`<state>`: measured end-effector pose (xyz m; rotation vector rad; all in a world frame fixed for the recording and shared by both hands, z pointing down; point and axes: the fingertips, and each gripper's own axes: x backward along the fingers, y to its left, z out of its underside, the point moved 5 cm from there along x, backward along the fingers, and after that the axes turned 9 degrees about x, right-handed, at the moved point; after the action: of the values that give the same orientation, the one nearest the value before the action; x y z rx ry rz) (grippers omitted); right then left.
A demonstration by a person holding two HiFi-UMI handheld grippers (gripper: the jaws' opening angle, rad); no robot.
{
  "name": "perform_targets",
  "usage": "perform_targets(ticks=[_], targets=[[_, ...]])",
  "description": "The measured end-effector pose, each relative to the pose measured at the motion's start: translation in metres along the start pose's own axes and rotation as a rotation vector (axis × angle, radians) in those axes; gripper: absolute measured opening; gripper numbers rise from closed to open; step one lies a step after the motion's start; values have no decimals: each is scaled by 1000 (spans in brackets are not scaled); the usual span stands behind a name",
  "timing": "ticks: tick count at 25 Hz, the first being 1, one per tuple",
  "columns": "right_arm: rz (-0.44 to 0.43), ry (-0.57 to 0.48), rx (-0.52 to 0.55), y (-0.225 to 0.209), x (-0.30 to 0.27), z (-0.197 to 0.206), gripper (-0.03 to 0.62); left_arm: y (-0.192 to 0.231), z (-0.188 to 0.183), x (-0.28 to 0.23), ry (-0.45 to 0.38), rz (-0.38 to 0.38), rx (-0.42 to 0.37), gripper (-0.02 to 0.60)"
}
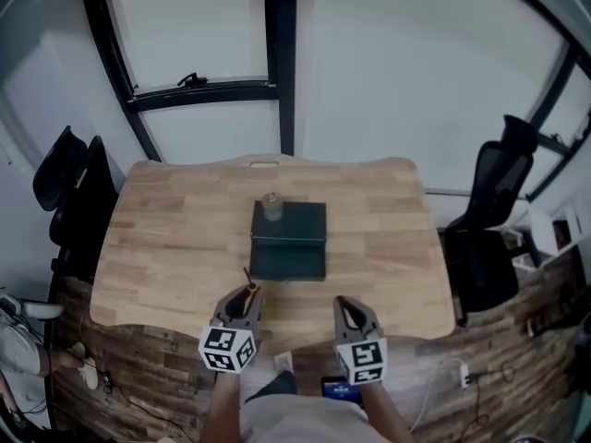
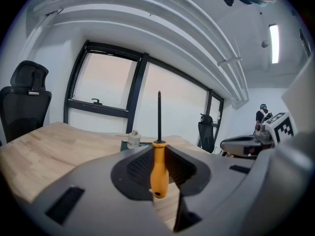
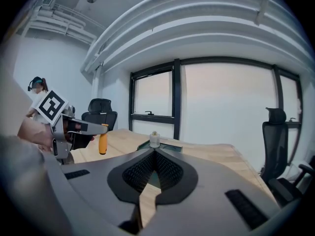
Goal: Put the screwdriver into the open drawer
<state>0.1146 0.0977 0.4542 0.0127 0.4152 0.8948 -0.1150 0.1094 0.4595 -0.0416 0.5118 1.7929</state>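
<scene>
The left hand-held gripper (image 1: 246,295) clamps the screwdriver (image 2: 158,171) upright by its smooth orange handle. The right hand-held gripper (image 3: 154,168) has its ribbed jaws pressed together, empty. Beyond them, a dark boxy drawer unit (image 1: 289,240) sits on the pale wood-grain surface (image 1: 175,238).

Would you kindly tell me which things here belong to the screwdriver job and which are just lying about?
For the job: screwdriver, clamped in the left gripper; dark drawer unit.
Just lying about: small bottle on top of the unit; office chairs; right gripper, shut and empty.
</scene>
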Motion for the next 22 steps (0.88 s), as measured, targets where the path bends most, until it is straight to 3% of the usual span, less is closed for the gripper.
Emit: perform_targets(ticks=[12,22], targets=[[11,53,-3,-15,-87,-19,-2,48,-28,-68,70,39,-14,71],[98,59,-45,-31,-126,-21,-2,76,-37,-112,121,103,-24,71]])
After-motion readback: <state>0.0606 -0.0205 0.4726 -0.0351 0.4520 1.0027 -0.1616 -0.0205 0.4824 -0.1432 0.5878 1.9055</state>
